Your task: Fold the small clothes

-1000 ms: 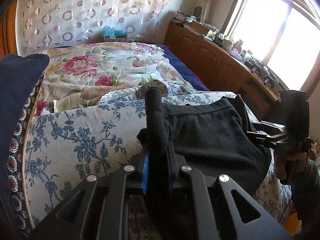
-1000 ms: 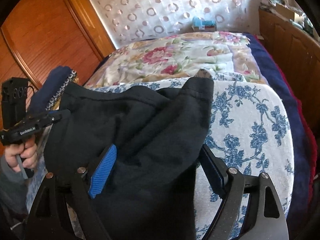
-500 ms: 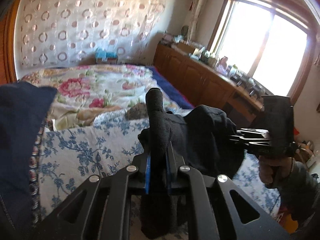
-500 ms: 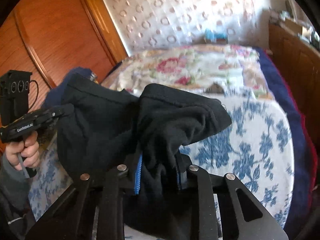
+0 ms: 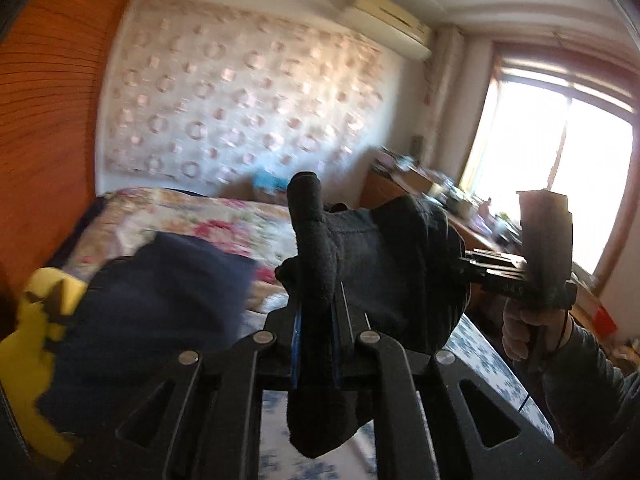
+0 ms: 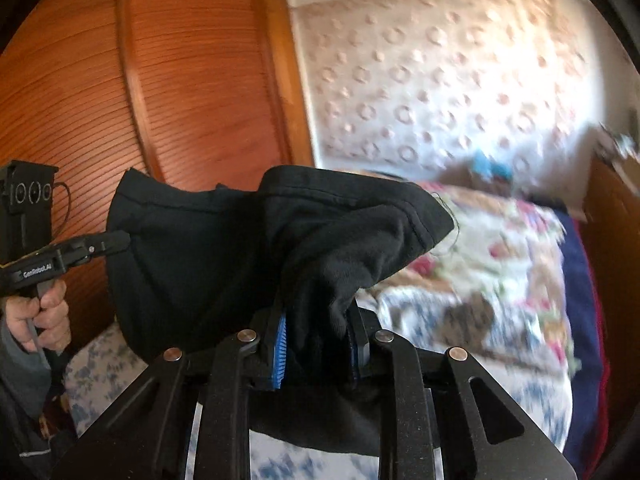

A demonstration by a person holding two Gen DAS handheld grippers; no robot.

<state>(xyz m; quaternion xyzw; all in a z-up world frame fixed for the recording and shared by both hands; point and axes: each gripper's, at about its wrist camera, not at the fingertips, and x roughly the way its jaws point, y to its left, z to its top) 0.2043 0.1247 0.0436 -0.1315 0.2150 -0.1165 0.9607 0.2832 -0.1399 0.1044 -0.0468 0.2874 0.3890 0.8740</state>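
Here, bed [image 6: 520, 364]: it fills the lower part of both views, spread with a white cover printed in blue flowers; a quilt [image 6: 516, 236] with red and pink flowers lies over the far half.
Bed edge: a dark blue strip with red beneath runs down the right side in the right wrist view.
Wall [image 5: 240, 96]: pale, patterned with rings, behind the head of the bed; a small blue thing [image 6: 490, 166] sits at its foot, too blurred to name.
Wardrobe [image 6: 192, 80]: ribbed orange-brown wood, left of the bed.
Air conditioner [image 5: 388, 16]: high on the wall near the ceiling.
Window [image 5: 560, 168]: bright, on the right; a wooden cabinet [image 5: 380, 188] below it carries blurred clutter.
Pillow [image 5: 160, 300]: dark blue, lower left of the left wrist view, with a yellow patch [image 5: 32, 360] beside it.
Garment [image 6: 224, 248]: black, lifted clear above the bed, hanging stretched between the two claws.
Left claw [image 5: 316, 344]: pinched narrow on one bunched corner of the garment, which sticks up past the tips.
Right claw [image 6: 316, 344]: clamped on a thick fold of the other side, blue pads pressing the cloth.
Hands: a hand [image 5: 524, 328] in a grey sleeve grips each handle.
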